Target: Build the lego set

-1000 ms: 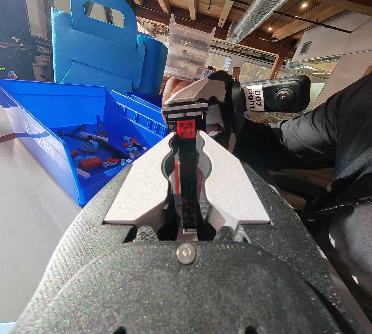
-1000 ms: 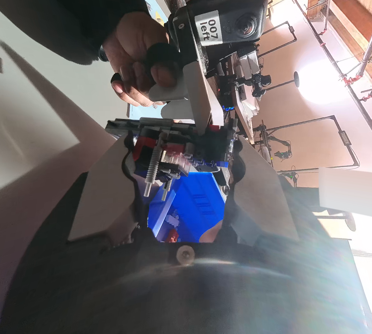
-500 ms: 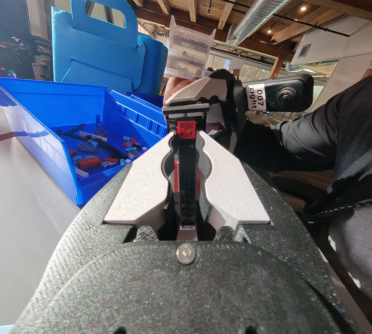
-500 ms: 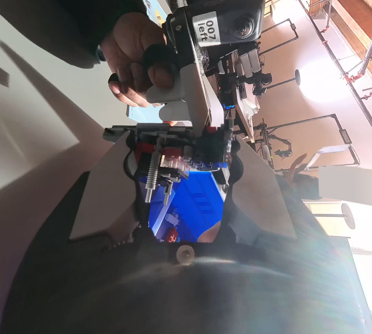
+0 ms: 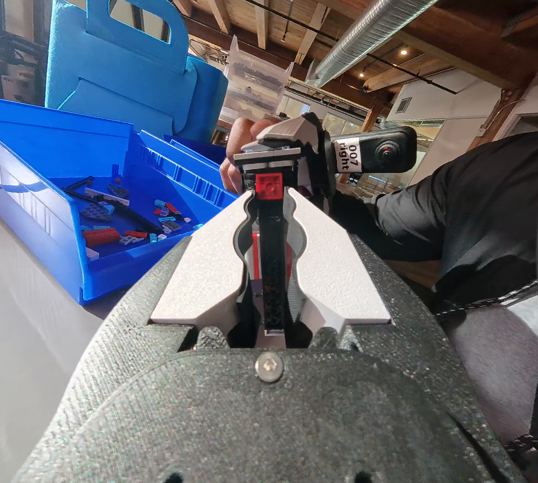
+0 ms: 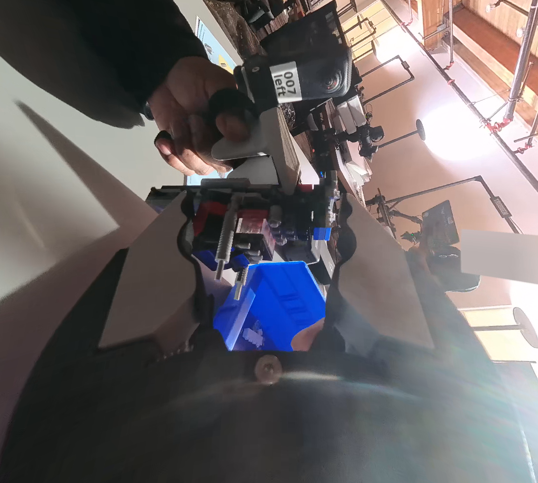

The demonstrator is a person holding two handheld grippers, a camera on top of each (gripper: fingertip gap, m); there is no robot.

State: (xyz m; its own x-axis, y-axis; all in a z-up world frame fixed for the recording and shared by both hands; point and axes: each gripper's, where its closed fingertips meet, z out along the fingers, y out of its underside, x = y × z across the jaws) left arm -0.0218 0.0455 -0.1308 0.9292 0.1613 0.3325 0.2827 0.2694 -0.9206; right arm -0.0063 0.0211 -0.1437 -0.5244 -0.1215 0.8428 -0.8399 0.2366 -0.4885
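Red brick [image 5: 269,187]: frame centre, capping our lego model [image 6: 256,224].
Left gripper [image 5: 269,192]: we pinch the model.
Right gripper [image 6: 262,207]: we clamp its ends.
Blue bin [image 5: 72,149]: left.

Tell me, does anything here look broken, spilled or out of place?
Nothing stands out. Both grippers, left and right, grip the same half-built lego model in mid-air, which fits building. The loose pieces all lie inside the blue bin; none show on the table.
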